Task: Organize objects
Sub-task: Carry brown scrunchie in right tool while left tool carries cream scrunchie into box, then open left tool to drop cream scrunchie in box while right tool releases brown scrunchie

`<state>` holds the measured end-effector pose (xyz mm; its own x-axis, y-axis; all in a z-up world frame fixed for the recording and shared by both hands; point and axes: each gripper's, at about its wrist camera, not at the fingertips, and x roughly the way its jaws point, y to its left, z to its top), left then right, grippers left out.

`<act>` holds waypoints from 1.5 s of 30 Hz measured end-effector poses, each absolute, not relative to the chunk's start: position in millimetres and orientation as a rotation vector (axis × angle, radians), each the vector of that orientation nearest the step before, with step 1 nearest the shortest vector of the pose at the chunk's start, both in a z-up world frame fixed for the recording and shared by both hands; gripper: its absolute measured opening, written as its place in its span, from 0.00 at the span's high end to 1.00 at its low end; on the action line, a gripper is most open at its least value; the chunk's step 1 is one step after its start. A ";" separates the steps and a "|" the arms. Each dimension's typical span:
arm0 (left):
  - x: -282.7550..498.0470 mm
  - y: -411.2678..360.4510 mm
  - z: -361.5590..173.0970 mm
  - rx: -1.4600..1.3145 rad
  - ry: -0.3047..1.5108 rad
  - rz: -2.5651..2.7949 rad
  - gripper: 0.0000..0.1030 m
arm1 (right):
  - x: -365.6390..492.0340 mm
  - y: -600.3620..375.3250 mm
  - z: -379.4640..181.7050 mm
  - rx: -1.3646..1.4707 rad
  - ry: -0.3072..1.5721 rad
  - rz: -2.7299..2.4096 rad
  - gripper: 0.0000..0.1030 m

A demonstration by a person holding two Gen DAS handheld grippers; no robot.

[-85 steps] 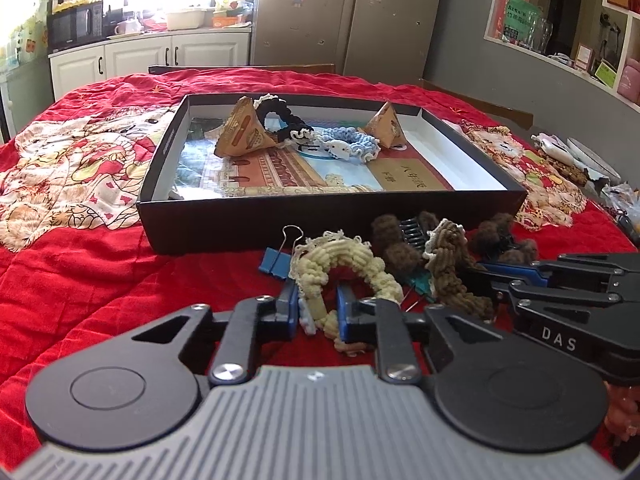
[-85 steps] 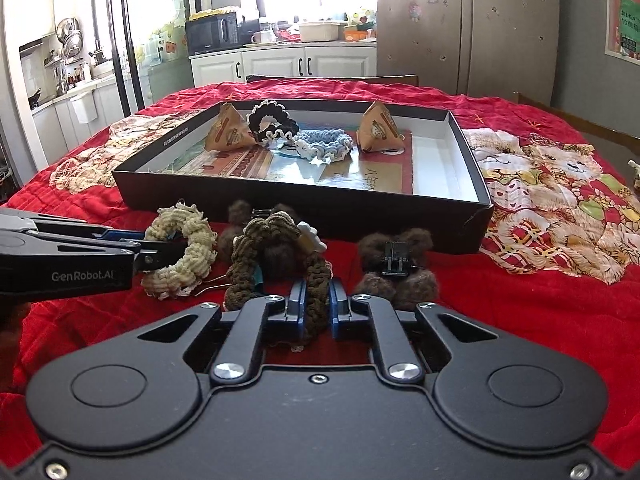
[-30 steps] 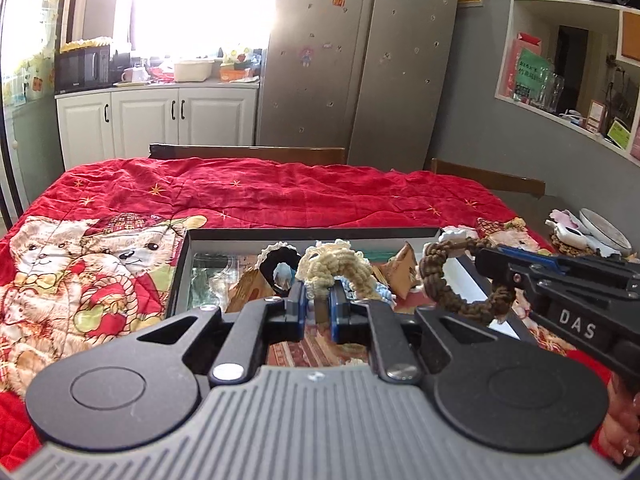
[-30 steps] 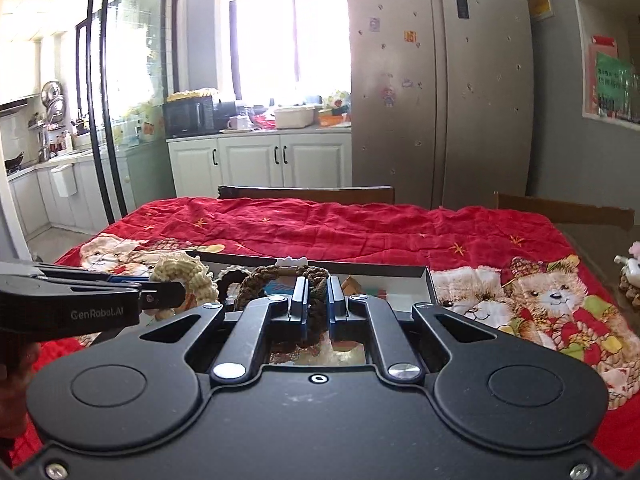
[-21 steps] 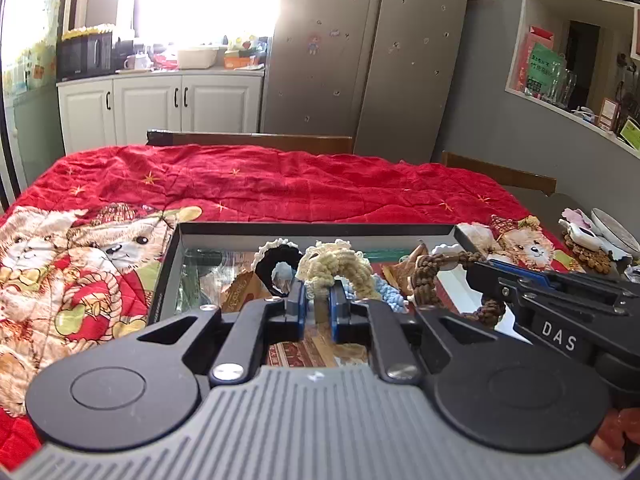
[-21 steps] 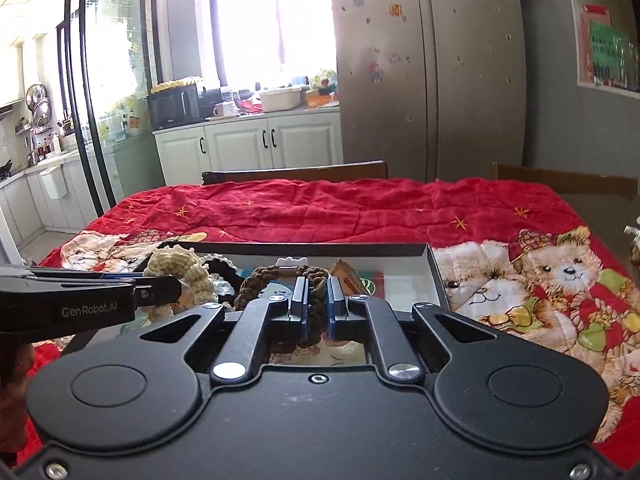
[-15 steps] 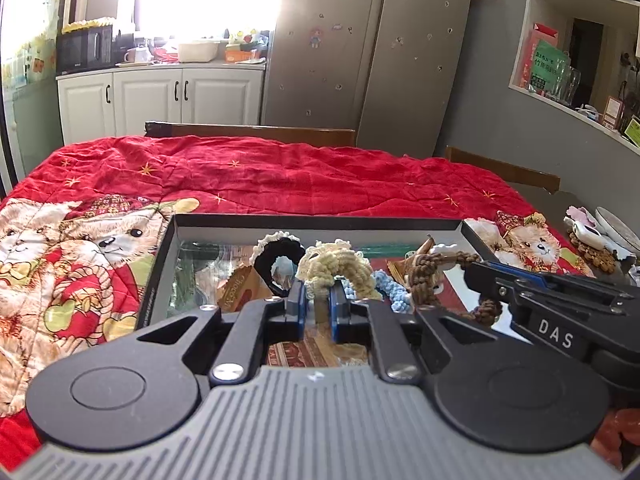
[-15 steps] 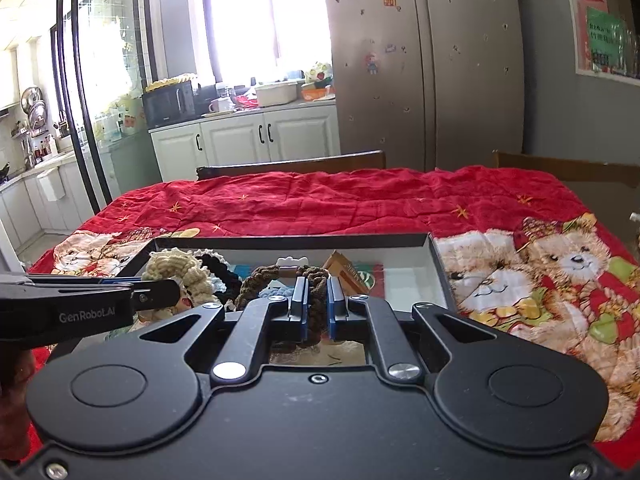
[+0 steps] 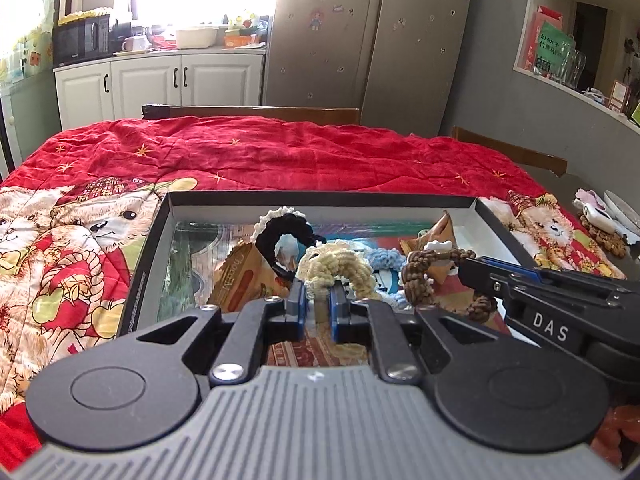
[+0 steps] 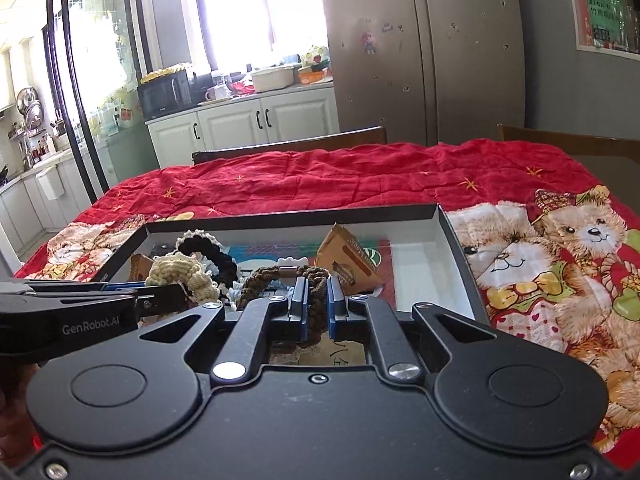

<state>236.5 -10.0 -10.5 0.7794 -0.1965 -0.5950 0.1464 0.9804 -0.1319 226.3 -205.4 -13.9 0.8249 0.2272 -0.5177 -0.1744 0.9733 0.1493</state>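
Scrunchies hang in both tongs: my left tongs (image 9: 318, 300) are clenched on the cream scrunchie (image 9: 340, 270) at the centre of the left view, and my right tongs (image 10: 316, 300) are clenched on the brown scrunchie (image 10: 316, 280) at the centre of the right view. Each loop is pinched by one side of its ring, which I judge lets the rest dangle free and drop cleanly once I let go. Both loops sit over the black tray (image 9: 144, 276), which spans the middle of each frame on the red bear-print cloth (image 9: 280, 152) covering the desk. I cannot tell whether either loop touches the tray floor. Already inside the tray are a black scrunchie (image 9: 280, 232) with a pale frilled edge, left of centre, a blue scrunchie (image 9: 384, 260) just behind the cream one, and two tan wedge-shaped packets, one (image 9: 244, 280) at left and one (image 10: 348, 260) toward the right. The hair ties seem gathered toward the tray's middle, so I read the plan as grouping like with like. The bare white floor at the tray's right side (image 10: 424, 276) looks like the easiest landing spot for the brown loop. The cream one would crowd the black and blue ties if released where it hangs.
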 end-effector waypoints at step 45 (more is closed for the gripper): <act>244.0 -14.1 -25.7 -0.026 0.691 -0.177 0.71 | 236.5 -204.0 -27.3 0.092 0.619 0.199 0.90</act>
